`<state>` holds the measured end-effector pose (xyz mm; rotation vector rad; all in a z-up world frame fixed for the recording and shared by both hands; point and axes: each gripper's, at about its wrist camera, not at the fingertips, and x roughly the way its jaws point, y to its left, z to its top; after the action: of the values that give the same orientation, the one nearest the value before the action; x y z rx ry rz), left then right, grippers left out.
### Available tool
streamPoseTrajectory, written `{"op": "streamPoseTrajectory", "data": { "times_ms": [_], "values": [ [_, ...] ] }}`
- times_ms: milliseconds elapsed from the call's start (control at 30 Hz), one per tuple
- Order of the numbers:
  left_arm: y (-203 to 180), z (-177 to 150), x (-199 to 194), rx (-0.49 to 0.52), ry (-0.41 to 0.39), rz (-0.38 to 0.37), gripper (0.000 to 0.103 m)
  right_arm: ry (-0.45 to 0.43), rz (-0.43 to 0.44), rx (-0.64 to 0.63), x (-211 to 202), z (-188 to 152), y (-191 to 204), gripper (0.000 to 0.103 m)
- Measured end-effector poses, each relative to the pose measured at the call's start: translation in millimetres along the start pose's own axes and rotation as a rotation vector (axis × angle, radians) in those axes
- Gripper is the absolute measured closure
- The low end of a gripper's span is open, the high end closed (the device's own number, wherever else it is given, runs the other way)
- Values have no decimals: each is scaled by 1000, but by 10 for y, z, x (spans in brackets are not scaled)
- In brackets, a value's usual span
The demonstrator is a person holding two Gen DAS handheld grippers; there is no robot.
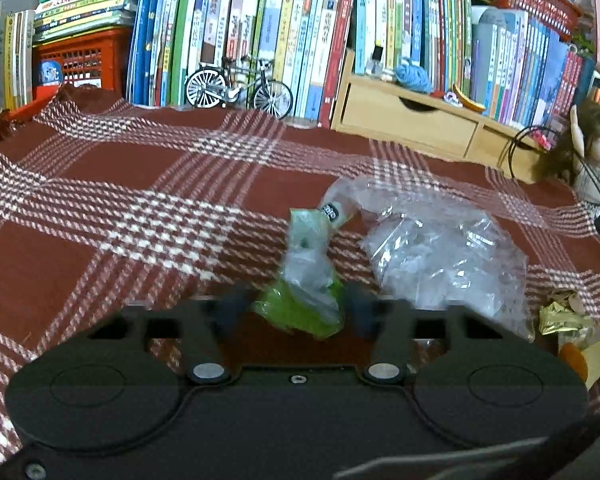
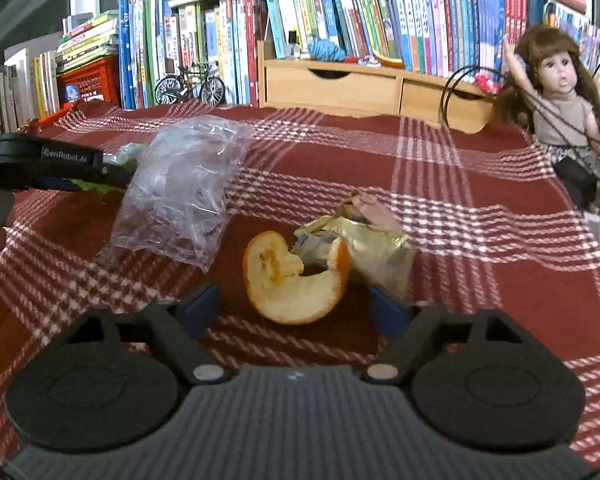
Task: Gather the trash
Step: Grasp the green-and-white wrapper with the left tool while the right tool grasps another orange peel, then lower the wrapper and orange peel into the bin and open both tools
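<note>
Left wrist view, left gripper (image 1: 298,312) jaws clamped on green wrapper (image 1: 304,280), right gripper (image 2: 296,308) jaws apart around orange peel (image 2: 296,280)

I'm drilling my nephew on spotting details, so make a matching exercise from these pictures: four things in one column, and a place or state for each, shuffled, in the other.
Things:
1. green wrapper
2. orange peel
3. toy bicycle
4. doll

Places or states:
A. at the tablecloth's far right edge
B. in front of the books at the back
C. between the open right gripper's fingers
D. between the left gripper's fingers

Pairs: 1-D, 2-C, 3-B, 4-A
</note>
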<state>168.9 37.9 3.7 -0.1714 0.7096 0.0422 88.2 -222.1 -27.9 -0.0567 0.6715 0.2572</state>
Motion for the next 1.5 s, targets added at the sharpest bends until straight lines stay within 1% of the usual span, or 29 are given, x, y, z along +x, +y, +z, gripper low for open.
{"op": "streamPoseTrajectory", "data": {
  "times_ms": [33,67,100,133,200,300,467,633,767,900,1033,1133,1200,1300,1367,1500],
  "values": [
    [-6,-9,-11,3,5,1,82,3,6,10,6,6,-2,35],
    [-15,-18,-42,8,3,3,86,1,9,17,-4,11,2,43],
    [-24,-28,-88,19,-10,10,87,0,7,20,-24,17,10,52],
    [-36,-35,-148,31,-24,15,88,-5,5,19,-54,19,19,57],
    [-43,-46,-274,50,-66,20,88,-13,18,17,-116,16,22,61],
    [-28,-66,-458,51,-99,12,89,-30,21,22,-221,0,28,64],
    [-4,-179,-810,70,-149,-7,89,-65,37,23,-431,-59,81,66],
    [28,-368,-1202,86,-183,-39,89,-100,58,21,-635,-116,161,69],
    [47,-545,-1503,103,-195,-65,89,-119,87,24,-810,-188,235,69],
    [107,-789,-1826,96,-192,-103,89,-130,125,27,-966,-292,296,69],
    [170,-1123,-2139,91,-162,-161,89,-132,177,23,-1132,-442,385,69],
    [215,-1361,-2363,113,-137,-202,89,-128,208,22,-1240,-572,456,69],
    [280,-1456,-2463,112,-99,-238,89,-118,232,14,-1312,-665,507,69],
    [443,-1545,-2604,63,-31,-287,89,-97,278,-9,-1440,-826,592,69],
    [508,-1610,-2682,63,11,-287,89,-80,310,-36,-1529,-951,662,69],
    [527,-1824,-2847,138,53,-266,89,-40,340,-84,-1640,-1180,782,69]
  ]
}}
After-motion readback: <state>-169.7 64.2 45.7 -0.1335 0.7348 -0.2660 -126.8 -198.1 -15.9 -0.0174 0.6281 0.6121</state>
